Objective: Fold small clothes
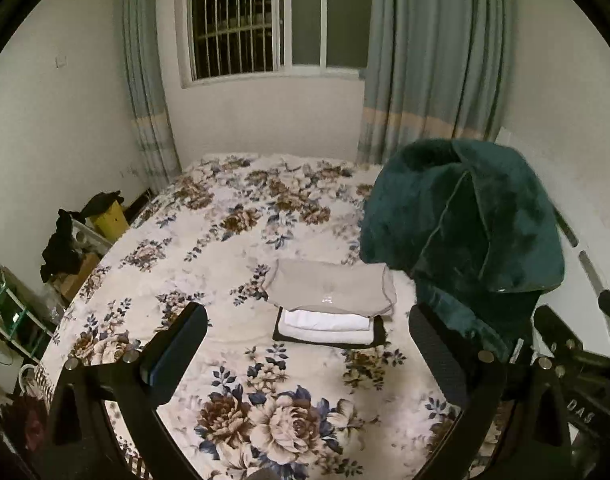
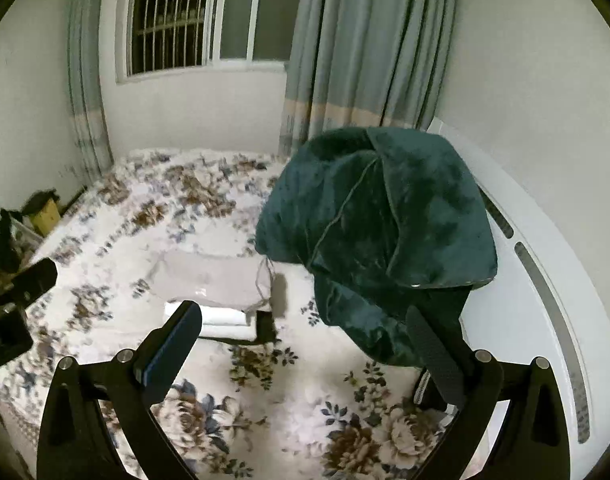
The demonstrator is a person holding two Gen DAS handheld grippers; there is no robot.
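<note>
A stack of folded clothes lies on the floral bed: a beige piece (image 1: 329, 288) on top, a white piece (image 1: 325, 322) under it, a black piece (image 1: 379, 334) at the bottom. The stack also shows in the right wrist view (image 2: 217, 280). A dark green plush garment (image 1: 465, 216) stands heaped at the right side of the bed (image 2: 377, 224). My left gripper (image 1: 309, 334) is open and empty, just before the stack. My right gripper (image 2: 305, 332) is open and empty, between the stack and the green garment. The left gripper's body shows at the left edge of the right wrist view (image 2: 17, 292).
The bed (image 1: 209, 240) has a floral cover. A white headboard (image 2: 545, 264) runs along its right side. Shelves with dark clothes and a yellow bin (image 1: 109, 218) stand at the left wall. Window and curtains (image 1: 433, 60) lie behind the bed.
</note>
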